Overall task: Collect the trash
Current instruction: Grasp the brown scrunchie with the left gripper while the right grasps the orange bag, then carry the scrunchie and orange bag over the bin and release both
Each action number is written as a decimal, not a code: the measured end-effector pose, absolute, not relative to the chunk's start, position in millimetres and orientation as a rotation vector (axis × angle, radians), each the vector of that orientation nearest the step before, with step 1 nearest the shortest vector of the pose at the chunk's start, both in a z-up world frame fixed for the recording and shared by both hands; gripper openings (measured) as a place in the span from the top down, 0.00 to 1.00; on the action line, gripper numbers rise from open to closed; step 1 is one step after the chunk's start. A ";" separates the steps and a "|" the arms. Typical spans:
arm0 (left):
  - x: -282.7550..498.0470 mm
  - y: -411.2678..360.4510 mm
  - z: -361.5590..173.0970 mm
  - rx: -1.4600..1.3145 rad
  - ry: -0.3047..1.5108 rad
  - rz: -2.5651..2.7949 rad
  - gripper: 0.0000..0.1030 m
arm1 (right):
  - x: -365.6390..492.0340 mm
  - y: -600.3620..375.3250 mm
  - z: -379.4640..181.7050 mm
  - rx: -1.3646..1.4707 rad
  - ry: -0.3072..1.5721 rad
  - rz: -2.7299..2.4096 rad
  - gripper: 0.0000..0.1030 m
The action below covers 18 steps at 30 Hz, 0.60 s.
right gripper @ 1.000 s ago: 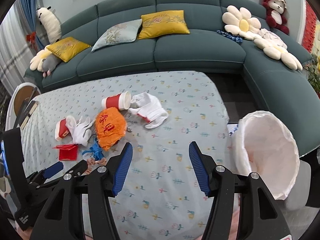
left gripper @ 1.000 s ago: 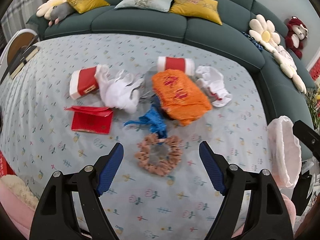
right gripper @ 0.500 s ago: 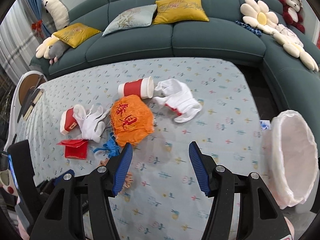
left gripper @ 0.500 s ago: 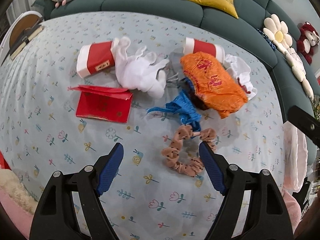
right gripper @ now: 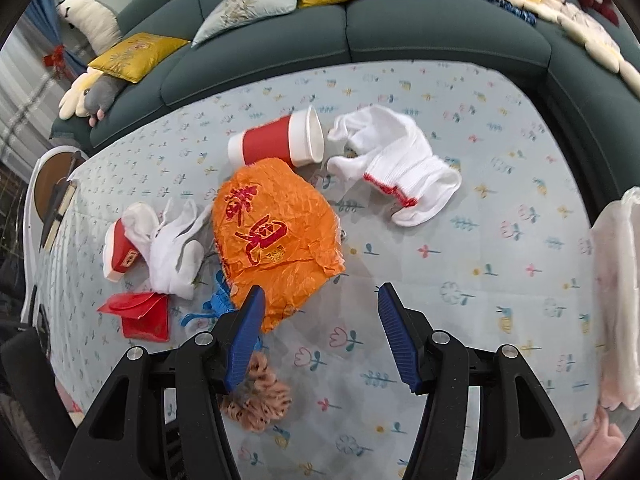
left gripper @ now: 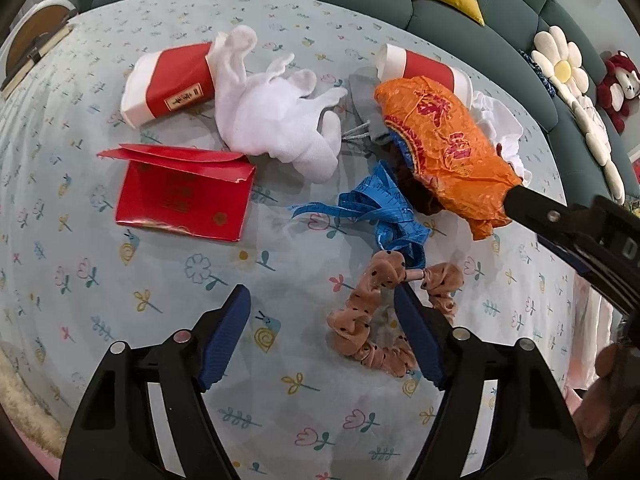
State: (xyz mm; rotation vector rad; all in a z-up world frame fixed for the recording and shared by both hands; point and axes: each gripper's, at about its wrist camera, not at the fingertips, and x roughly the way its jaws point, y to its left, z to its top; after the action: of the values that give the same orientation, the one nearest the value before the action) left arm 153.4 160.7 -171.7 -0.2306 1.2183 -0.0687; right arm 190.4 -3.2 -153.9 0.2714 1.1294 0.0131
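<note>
- My left gripper [left gripper: 322, 312] gapes wide and empty; its right finger overlaps the scrunchie [left gripper: 376, 316], which isn't trash, so closing there could snag it.
- My right gripper [right gripper: 320, 312] is also wide and empty, the orange wrapper [right gripper: 276, 236] at its 11 o'clock.
- The wrapper is crinkly thin film and may slip or drag the blue tape [left gripper: 376, 208] along.
- The bin bag [right gripper: 616, 300] is at 3 o'clock.

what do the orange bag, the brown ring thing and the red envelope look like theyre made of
Orange bag: thin, glossy plastic film, judging by its fine crinkles and sheen.
Brown ring: a scrunchie in soft, velvety fabric with dark dots, going by its matte, gathered ruffles.
Red envelope: paper or thin card with a smooth finish; flat faces, crisp folds, a small tear at the flap edge.
</note>
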 end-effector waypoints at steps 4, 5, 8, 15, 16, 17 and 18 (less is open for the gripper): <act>156.7 160.4 -174.8 -0.247 1.222 -0.076 0.39 | 199.6 -1.0 -165.0 0.303 1.150 0.017 0.45; 156.5 160.1 -174.8 -0.249 1.220 -0.080 0.41 | 201.3 0.1 -167.4 0.305 1.154 0.022 0.45; 157.1 162.2 -175.1 -0.258 1.218 -0.088 0.47 | 205.7 4.6 -172.7 0.300 1.161 0.034 0.49; 158.4 160.4 -174.0 -0.276 1.229 -0.106 0.79 | 206.0 14.8 -174.0 0.272 1.166 0.083 0.84; 157.6 160.1 -173.2 -0.276 1.229 -0.106 0.84 | 204.5 15.3 -171.6 0.264 1.158 0.085 0.85; 156.8 159.7 -172.3 -0.274 1.230 -0.107 0.85 | 202.7 14.6 -169.0 0.258 1.149 0.087 0.90; 156.3 159.1 -171.2 -0.276 1.231 -0.110 0.87 | 200.7 14.9 -165.3 0.247 1.140 0.086 0.91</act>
State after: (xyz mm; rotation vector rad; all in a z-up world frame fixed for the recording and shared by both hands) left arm 156.3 159.1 -171.2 -0.2762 1.2314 -0.1101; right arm 200.7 14.9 -165.3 0.2470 1.1401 0.0860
